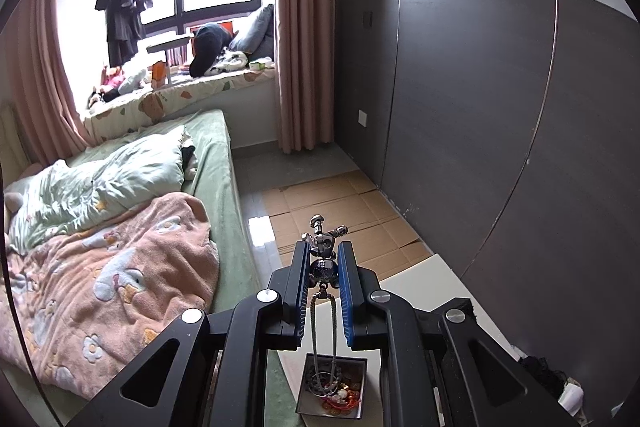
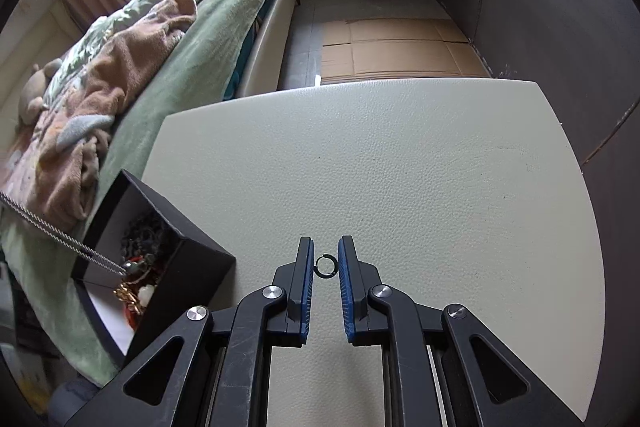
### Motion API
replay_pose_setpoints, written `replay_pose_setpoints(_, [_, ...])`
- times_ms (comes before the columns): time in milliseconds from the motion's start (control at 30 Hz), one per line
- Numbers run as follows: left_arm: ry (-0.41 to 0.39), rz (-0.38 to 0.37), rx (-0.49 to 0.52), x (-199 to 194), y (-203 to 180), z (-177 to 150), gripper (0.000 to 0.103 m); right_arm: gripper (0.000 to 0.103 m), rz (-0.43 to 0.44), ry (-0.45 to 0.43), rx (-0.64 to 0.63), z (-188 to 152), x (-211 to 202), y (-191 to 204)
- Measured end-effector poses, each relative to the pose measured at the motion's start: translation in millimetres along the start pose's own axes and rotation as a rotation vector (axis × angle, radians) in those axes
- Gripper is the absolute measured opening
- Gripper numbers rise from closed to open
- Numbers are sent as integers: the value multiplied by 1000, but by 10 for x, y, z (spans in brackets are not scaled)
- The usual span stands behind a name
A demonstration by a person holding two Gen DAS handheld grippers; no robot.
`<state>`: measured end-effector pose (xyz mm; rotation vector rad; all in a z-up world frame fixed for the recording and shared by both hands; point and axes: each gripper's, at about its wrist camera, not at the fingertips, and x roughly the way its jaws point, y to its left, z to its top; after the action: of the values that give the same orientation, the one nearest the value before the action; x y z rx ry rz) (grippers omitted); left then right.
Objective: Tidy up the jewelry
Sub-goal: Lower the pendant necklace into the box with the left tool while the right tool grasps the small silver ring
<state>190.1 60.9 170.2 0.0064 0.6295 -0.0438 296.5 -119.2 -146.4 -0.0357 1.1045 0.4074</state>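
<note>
The left claw (image 1: 324, 259) is clamped on a metal pendant (image 1: 323, 254), gripped between the blue pads (image 1: 347, 291). The pendant's chain (image 1: 323, 339) hangs straight below the claw into the open black box (image 1: 332, 415), where its loop lies on the mixed jewelry (image 1: 340, 393). The right claw (image 2: 325, 265) is pinching a small dark ring (image 2: 326, 265) near its tips; whether both pads press on it is hard to tell. The cream table (image 2: 400, 155) lies under and ahead of this claw, and the box sits down to its left with the chain crossing its rim. The step in hand appears to be separating pieces from the box for sorting. To do it well, raise the left claw vertically until the chain clears the box contents; a sideways pull would likely drag tangled pieces or tip the box. Keep the pendant centred between the pads, since its rounded body may rotate or slip. For the ring, keep the pinch firm and the claw pointed downward, carry it low over bare table, and release only when it is close to the surface, as a ring tends to roll.
</note>
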Motion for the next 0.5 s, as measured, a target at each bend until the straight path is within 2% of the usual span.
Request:
replay_pose_setpoints(100, [18, -1, -14, 81, 44, -45, 14, 14, 39, -37, 21, 7, -150, -20])
replay_pose_setpoints(167, [29, -2, -15, 137, 60, -79, 14, 4, 70, -56, 36, 11, -232, -35])
replay_pose_setpoints(367, [92, -19, -30, 405, 79, -320, 14, 4, 130, -117, 53, 27, -440, -70])
replay_pose_setpoints(500, [173, -41, -56, 709, 92, -592, 14, 4, 152, -91, 45, 39, -428, -61])
